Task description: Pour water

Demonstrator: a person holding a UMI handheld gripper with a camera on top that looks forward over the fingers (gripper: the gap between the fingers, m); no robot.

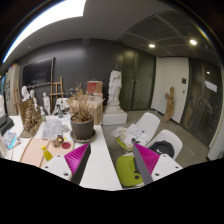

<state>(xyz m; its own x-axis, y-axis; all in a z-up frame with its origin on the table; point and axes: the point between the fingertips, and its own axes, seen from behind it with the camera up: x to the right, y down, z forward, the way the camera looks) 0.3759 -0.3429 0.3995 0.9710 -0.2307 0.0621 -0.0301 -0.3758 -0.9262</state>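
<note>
My gripper is open, its two magenta pads wide apart over a white table. A lime-green container sits on the table between the fingers, close against the inner side of the right finger, with a wide gap to the left finger. Its shape is unclear, and I cannot tell whether it holds water. A smaller green piece lies just beyond it. Nothing is held.
A pot of dried flowers stands further along the table. Small cups and objects crowd the left side. White chairs stand to the right. A white statue stands at the dark back wall, and a door is on the right.
</note>
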